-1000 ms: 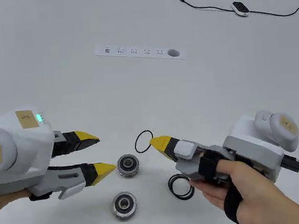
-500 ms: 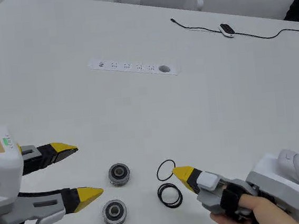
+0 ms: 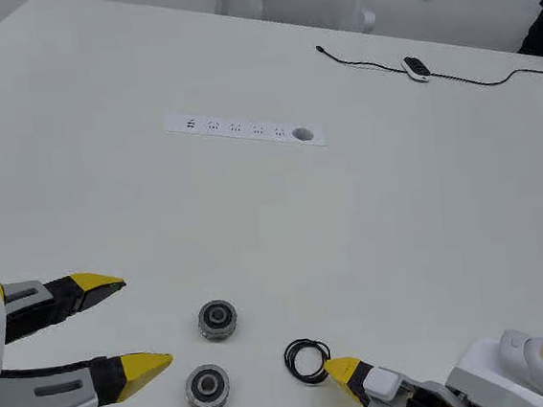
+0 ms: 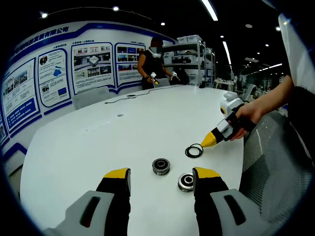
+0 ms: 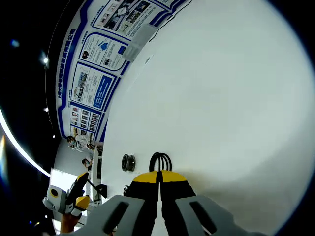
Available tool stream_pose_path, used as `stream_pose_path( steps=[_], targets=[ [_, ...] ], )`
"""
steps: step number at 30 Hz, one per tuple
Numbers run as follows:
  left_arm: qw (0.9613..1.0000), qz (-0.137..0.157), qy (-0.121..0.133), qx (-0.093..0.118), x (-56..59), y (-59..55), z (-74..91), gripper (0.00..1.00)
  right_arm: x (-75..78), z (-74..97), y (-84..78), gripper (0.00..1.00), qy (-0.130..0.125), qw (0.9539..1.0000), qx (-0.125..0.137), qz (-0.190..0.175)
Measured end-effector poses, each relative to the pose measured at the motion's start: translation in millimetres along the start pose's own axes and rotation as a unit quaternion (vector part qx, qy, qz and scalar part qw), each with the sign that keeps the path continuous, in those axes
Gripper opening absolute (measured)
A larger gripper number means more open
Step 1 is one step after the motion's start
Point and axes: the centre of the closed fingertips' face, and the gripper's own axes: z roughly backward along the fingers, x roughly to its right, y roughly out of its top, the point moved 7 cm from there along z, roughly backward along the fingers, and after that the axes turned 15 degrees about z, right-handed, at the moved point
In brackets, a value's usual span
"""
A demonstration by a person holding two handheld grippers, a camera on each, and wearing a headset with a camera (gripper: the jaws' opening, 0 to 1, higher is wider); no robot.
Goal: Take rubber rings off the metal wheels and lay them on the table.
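**Table (image 3: 399, 230) status: rings (image 3: 307, 358) piled by right gripper (image 3: 338, 367)**

Rings lie flat and overlapping, right of far wheel (image 3: 217, 318) and near wheel (image 3: 207, 387), probably to keep stripped parts apart. Right gripper: jaws pressed together, nothing held, tip just beside the pile. Left gripper (image 3: 134, 323): jaws wide apart, empty, pointed toward near wheel, likely set to pin it. Can't tell whether either wheel carries a ring.

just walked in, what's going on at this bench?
A person holds a gripper in each hand over a white table. The left gripper is open beside two metal wheels, holding nothing. The right gripper is shut, its tip at the black rubber rings lying on the table.
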Motion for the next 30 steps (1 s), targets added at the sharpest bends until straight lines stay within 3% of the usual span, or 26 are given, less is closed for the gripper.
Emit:
stream_pose_path(
  steps=[9,12,15,20,25,26,28,30],
  targets=[
    [0.9999,0.01,0.007,0.002,-2.0,-5.1,2.2,0.53,2.8,2.3,3.1,0.08,-0.018,0.9994,0.006,0.03],
    [0.9999,0.013,0.008,0.003,-2.1,-5.7,2.8,0.53,2.3,7.4,7.5,0.11,-0.025,0.998,0.005,0.058],
    [0.9998,0.015,0.009,0.003,-2.9,-6.4,4.2,0.53,0.6,17.4,20.1,0.11,-0.03,0.9882,0.009,0.15],
    [0.9996,0.024,0.016,-0.007,-6.9,-10.0,6.7,0.58,-4.0,29.6,40.8,0.15,-0.033,0.9693,0.04,0.24],
    [0.9991,0.034,0.027,-0.002,-10.0,-12.8,14.5,0.61,-12.7,41.1,52.3,0.21,-0.024,0.9375,0.053,0.343],
    [0.9989,0.037,0.03,0.0,-10.7,-13.9,15.8,0.62,-14.3,42.5,53.5,0.22,-0.02,0.9353,0.059,0.348],
    [0.9983,0.045,0.037,0.003,-12.1,-17.3,18.8,0.64,-14.6,47.3,55.3,0.24,-0.013,0.94,0.065,0.335],
    [0.9978,0.051,0.043,0.002,-13.0,-20.7,20.8,0.65,-13.5,51.4,57.9,0.27,-0.014,0.9403,0.073,0.332]
  ],
)
